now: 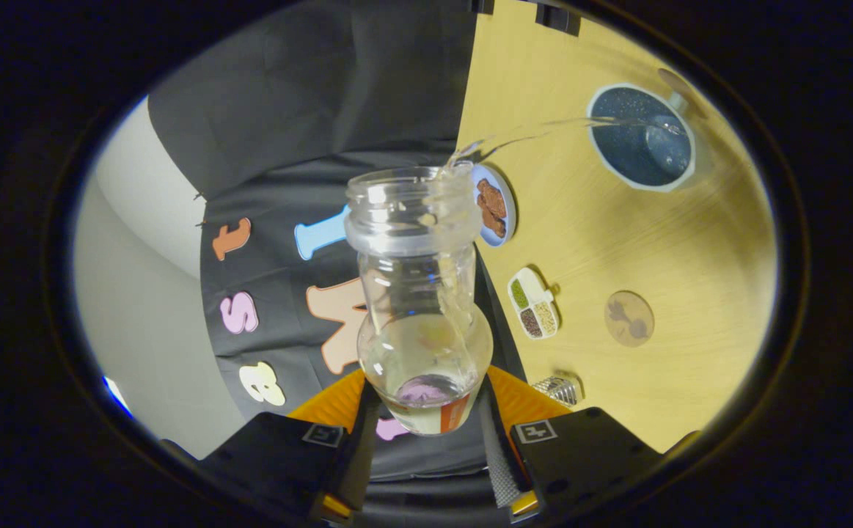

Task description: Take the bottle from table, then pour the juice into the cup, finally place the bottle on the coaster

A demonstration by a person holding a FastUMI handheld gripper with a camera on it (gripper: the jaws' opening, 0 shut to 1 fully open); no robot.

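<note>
Looking along the fingers, I am seeing a smooth pale wooden table tipped sideways. I am gripping a clear plastic bottle with the gripper — both fingers are pressing its lower body, mouth open and uncapped, a little pale juice pooling at its base. A thin clear stream is arcing from the rim into a round dark speckled cup with a white lip. Near the cup are lying a round brown coaster, a divided white dish of grains and a small blue plate — all well apart.
</note>
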